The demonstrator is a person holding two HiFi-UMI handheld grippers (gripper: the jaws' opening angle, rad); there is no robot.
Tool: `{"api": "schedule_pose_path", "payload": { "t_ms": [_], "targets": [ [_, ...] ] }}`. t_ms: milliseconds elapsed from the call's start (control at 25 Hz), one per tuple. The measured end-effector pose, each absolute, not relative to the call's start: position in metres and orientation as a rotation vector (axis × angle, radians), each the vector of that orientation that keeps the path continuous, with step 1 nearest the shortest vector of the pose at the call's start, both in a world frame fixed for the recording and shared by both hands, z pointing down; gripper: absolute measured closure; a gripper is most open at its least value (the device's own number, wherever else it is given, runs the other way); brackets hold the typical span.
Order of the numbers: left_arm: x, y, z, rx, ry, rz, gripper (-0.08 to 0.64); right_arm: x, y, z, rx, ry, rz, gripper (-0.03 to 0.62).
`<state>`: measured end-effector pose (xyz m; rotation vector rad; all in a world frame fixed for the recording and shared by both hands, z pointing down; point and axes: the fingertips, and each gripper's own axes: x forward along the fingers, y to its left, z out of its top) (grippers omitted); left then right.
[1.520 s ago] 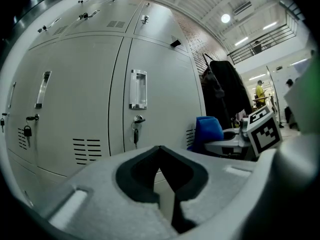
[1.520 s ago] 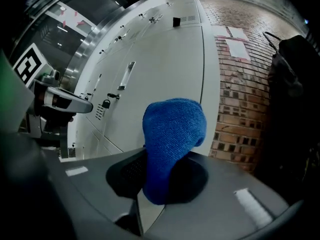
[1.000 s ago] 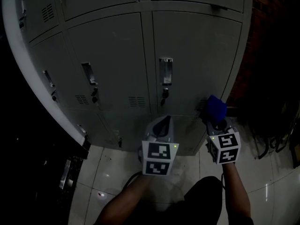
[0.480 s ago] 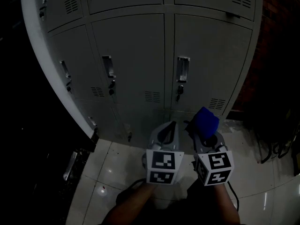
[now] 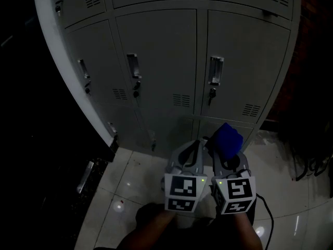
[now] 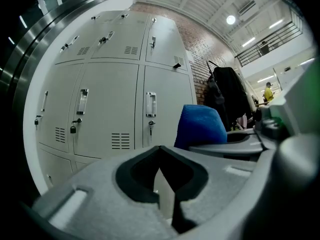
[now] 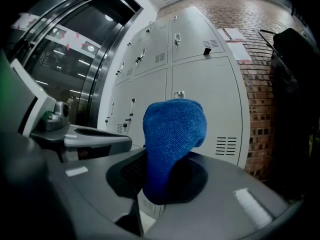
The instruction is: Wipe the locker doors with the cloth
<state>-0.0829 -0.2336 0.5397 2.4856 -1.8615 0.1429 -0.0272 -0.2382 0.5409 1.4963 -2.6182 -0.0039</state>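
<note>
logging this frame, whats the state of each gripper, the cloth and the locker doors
locker doors: closed
cloth: bunched up, clamped, not touching the doors
left gripper: shut, empty
right gripper: shut on the cloth

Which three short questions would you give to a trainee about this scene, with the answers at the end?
1. Multiple choice: what does the right claw hold?
A) a sponge
B) a blue cloth
C) nothing
2. True or false: the blue cloth is not yet touching any locker door.
3. Fill in the missing word: the left claw has its jaws ____, with nothing between them.

Key: 1 B; 2 true; 3 together.
</note>
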Motion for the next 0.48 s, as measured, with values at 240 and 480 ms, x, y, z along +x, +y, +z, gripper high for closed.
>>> {"api": "schedule_pose_path", "payload": {
  "t_ms": [240,480],
  "targets": [
    [-0.0855,-0.2344,0.5442,2.472,-1.860,0.146,0.560,-0.0318,-0.2399,0.5425,1.479,-2.620,-0.007,0.526],
    [-0.0883,-0.2349,0.5482,2.463,-1.861,0.147,0.560,-0.0342,-0.2407,0.5466,1.467,-2.617,-0.009,0.526]
  ]
}}
